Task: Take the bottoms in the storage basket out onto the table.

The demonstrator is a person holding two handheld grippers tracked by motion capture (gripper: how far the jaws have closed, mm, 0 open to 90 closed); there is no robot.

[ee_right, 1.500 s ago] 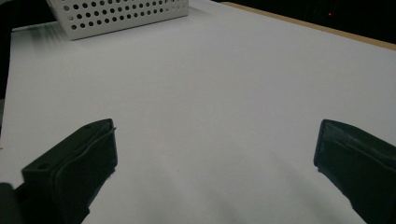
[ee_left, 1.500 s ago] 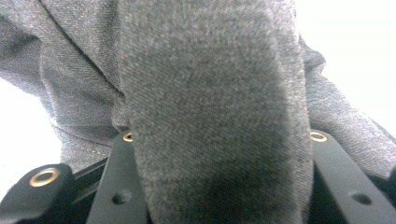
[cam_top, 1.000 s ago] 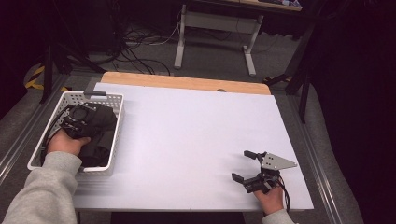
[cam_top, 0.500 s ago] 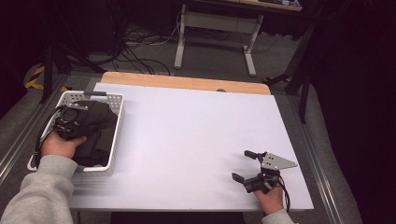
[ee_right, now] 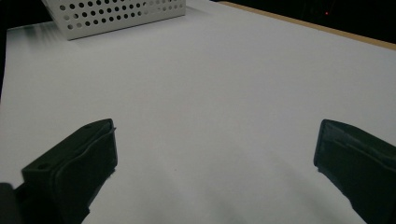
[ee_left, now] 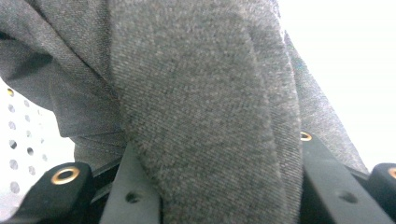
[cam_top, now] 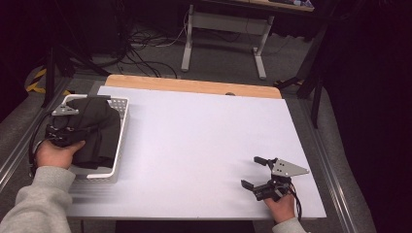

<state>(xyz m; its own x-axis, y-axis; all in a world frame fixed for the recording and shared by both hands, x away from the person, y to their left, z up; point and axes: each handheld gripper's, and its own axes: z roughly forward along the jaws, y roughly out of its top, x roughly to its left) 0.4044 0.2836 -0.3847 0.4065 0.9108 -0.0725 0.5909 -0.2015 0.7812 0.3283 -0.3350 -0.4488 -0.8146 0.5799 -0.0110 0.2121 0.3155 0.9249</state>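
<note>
A dark grey cloth [cam_top: 97,131] lies bunched in the white perforated basket [cam_top: 122,138] at the table's left. My left gripper [cam_top: 73,128] reaches into it from the basket's near left side. In the left gripper view a thick fold of the cloth [ee_left: 210,116] stands between the two black jaws, so the left gripper [ee_left: 224,191] is shut on it. My right gripper [cam_top: 250,171] rests low on the white table near the front right. Its jaws stand wide apart in the right gripper view, and the right gripper [ee_right: 215,158] holds nothing.
The white tabletop [cam_top: 204,141] spreads between the basket and the right gripper, with a wooden strip [cam_top: 194,86] along its far edge. The basket's holed wall [ee_right: 116,14] stands far ahead of the right gripper. Desk legs and cables are on the floor beyond.
My left hand has shifted left and slightly up, pulling the grey cloth with it; the cloth sits higher in the basket. The right gripper has stayed where it was.
</note>
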